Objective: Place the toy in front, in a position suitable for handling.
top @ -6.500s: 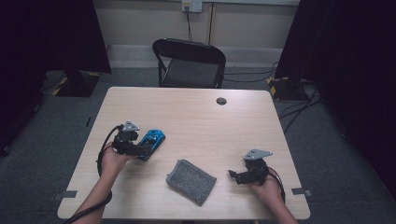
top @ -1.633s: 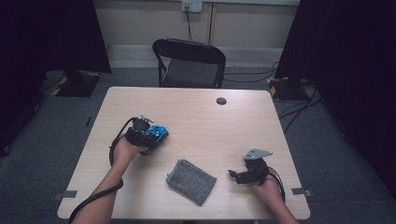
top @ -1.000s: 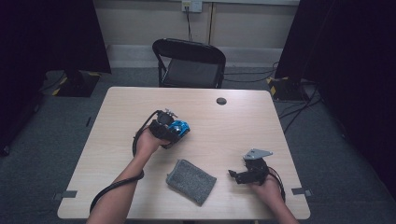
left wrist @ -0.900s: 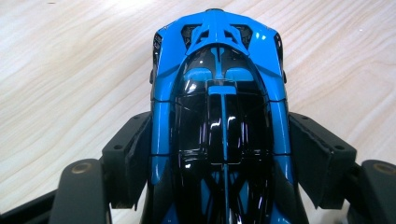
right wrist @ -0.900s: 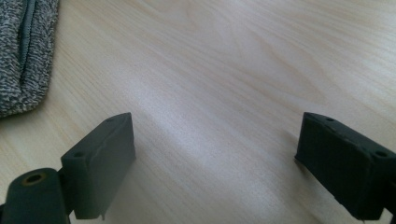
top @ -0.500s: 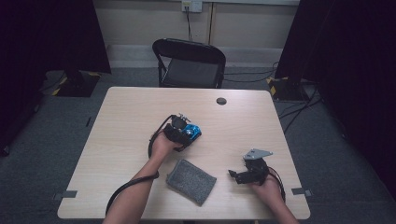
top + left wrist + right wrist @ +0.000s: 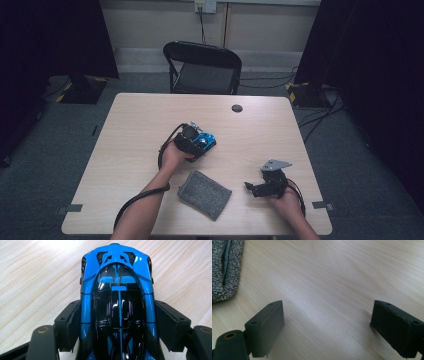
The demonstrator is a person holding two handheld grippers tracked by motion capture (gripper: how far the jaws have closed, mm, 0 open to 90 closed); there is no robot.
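Glossy blue-and-black toy car (image 7: 117, 302), plastic or die-cast body, sits between the jaws of the left gripper (image 7: 117, 322). Both black pads press flat on its flanks: a clamped hold across the car's width. Its long axis runs straight out along the jaws, one end pointing away from the hand toward 12 o'clock in the left gripper view. From above, the car (image 7: 204, 142) lies near the table's middle, just beyond the left hand (image 7: 172, 155). Whether the wheels rest on the wood or hang just above it I cannot tell; the car's own body hides its underside.

Pale wood-grain table (image 7: 135, 125) under everything. Grey knitted zip pouch (image 7: 204, 193) lies flat at about 6 o'clock from the car, near but apart from it, toward the person's edge.

Right gripper (image 7: 260, 189) rests at about 4 o'clock from the car, well apart, just right of the pouch. Its jaws stand wide, nothing between them but bare wood (image 7: 327, 302); the pouch's edge (image 7: 224, 270) shows off its left side.

Judgement: if the car goes to the pouch, the left hand must swing it back toward 6 o'clock, and the right gripper is nearer for steadying the pouch's opening.

Small dark round disc (image 7: 237, 108) at the far edge; black folding chair (image 7: 202, 65) beyond.
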